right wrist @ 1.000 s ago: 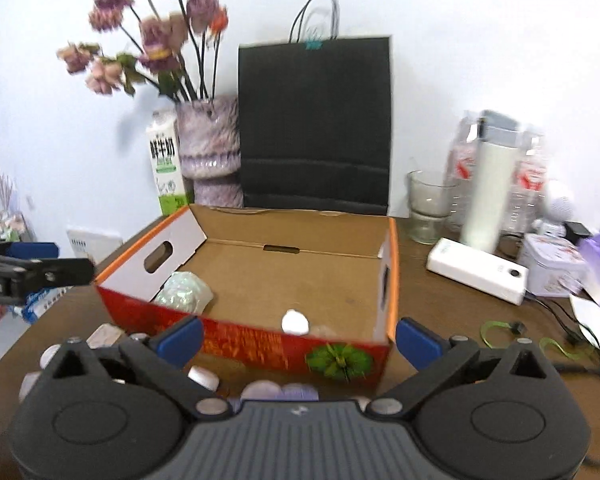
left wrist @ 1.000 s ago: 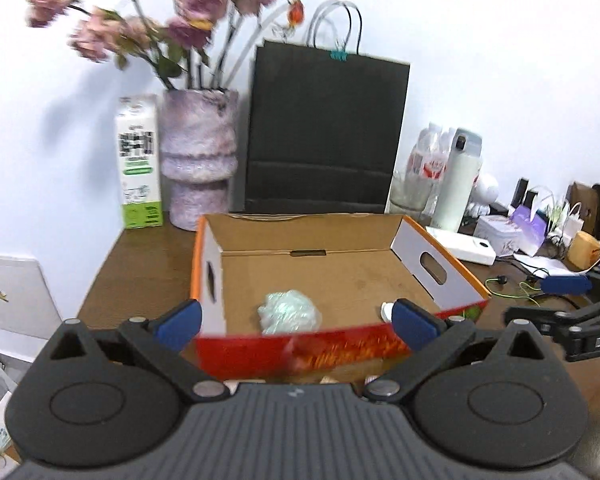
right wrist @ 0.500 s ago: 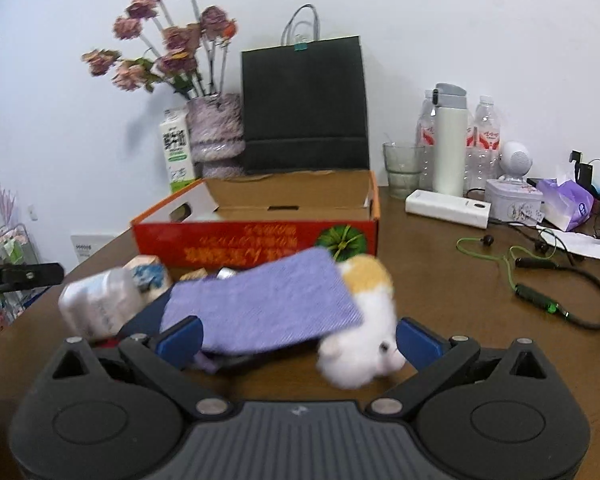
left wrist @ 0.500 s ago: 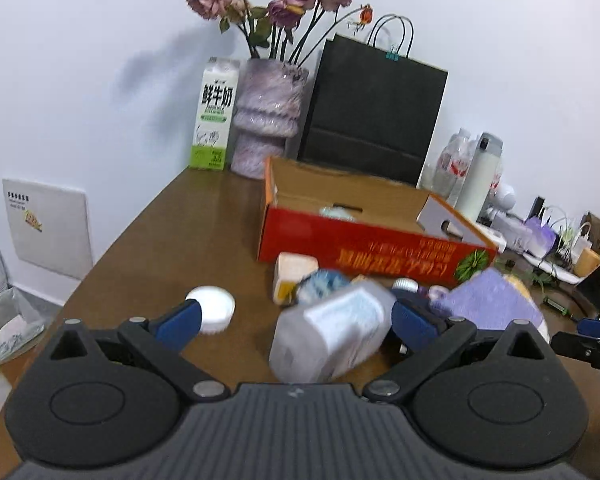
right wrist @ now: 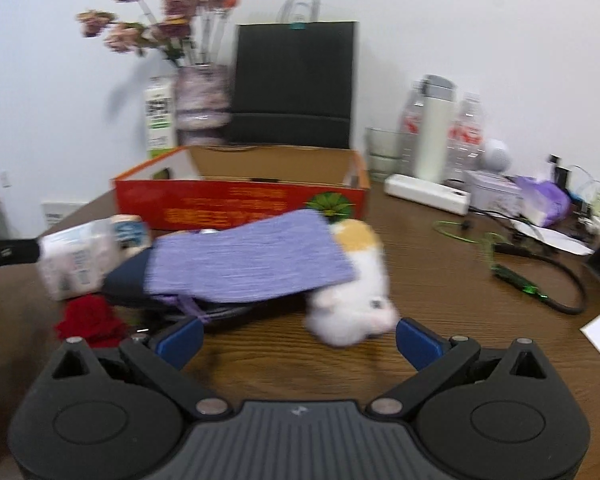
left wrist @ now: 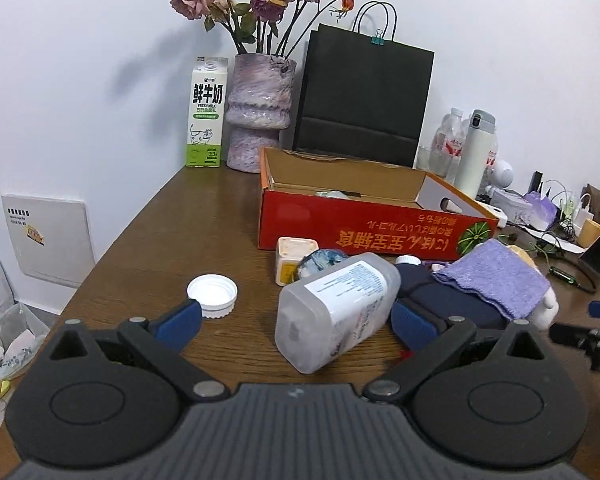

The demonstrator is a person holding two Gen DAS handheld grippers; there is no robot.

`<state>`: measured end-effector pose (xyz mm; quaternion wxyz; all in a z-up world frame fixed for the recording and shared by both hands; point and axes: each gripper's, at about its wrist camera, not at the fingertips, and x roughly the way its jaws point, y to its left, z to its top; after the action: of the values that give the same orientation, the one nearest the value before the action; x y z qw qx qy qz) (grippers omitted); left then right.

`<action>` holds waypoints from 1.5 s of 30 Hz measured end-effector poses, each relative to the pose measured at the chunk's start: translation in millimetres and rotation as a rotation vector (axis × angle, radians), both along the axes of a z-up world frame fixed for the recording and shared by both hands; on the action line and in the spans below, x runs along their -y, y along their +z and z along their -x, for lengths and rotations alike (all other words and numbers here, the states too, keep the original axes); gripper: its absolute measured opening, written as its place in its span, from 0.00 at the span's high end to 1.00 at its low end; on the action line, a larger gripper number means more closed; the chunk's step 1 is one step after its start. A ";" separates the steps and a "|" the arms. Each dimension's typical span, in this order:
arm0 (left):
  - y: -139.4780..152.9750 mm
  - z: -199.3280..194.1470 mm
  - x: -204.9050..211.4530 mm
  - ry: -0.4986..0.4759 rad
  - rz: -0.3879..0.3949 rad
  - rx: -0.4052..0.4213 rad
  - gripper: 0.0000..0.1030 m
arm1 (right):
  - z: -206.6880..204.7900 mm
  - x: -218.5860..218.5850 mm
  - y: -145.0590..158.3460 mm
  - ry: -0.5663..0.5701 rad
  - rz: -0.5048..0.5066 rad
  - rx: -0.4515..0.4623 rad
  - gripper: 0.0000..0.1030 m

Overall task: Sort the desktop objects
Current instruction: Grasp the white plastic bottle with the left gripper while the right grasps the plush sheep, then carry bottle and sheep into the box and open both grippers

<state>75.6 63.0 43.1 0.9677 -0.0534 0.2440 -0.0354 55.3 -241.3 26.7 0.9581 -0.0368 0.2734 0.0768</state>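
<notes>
Both hand-held grippers are hovering wide open and gripping nothing, the left hand-held gripper [left wrist: 294, 320] facing a toppled plastic bottle [left wrist: 337, 315], the right hand-held gripper [right wrist: 299, 338] facing a plush toy [right wrist: 356, 292] under a purple cloth [right wrist: 248, 258].

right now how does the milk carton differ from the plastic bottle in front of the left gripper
The milk carton stands upright at the back by the wall; the plastic bottle lies on its side near the front. The carton is opaque white and green with its cap on; the bottle is translucent with a paper label. Both rest on the wooden table.
</notes>
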 end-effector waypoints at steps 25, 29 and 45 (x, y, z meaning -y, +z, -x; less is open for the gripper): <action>-20.4 -57.3 23.8 -0.135 -0.115 -0.055 0.00 | -81.3 6.9 -26.6 0.005 0.062 -0.065 0.19; -20.7 -55.5 26.4 -0.153 -0.107 -0.046 0.12 | -83.1 5.1 -29.7 0.026 0.061 -0.076 0.48; -9.7 -34.9 36.4 -0.133 -0.126 0.003 0.60 | -49.7 22.8 -9.4 -0.044 0.102 0.052 0.53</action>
<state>110.6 26.6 33.4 0.9650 0.0241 0.2473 -0.0840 105.0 -264.1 17.3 0.9632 -0.0816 0.2527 0.0409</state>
